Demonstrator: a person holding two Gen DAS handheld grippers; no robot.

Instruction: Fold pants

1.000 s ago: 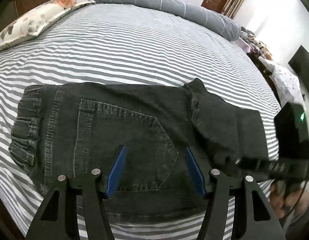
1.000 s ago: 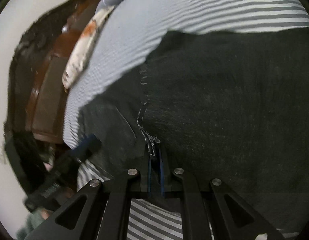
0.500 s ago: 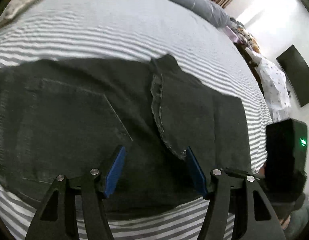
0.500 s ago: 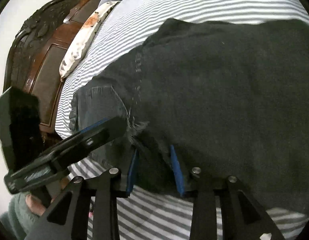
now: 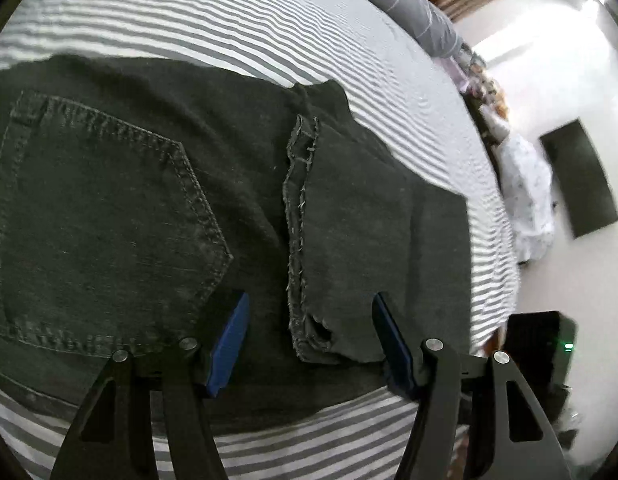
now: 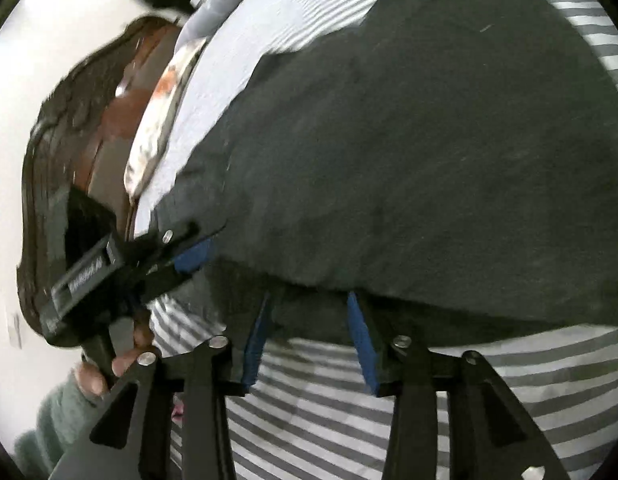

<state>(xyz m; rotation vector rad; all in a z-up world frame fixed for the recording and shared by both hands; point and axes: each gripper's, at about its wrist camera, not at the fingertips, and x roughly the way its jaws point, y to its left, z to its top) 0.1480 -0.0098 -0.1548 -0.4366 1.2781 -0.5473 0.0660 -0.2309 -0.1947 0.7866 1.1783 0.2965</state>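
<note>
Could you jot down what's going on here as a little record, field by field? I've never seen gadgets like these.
Setting: bed with a grey and white striped sheet
Garment: dark denim pants, lying flat, leg end folded over the seat
Frayed hem: lies beside the back pocket
Left gripper: jaws open, poised over the frayed hem, gripping nothing
Right gripper: jaws opening, at the near edge of the pants, not pinching the cloth
Also visible: patterned pillow, wooden headboard, a hand on the left tool's handle

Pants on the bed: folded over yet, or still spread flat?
Folded. In the left wrist view the frayed leg hem lies on the pants, beside the back pocket.
</note>
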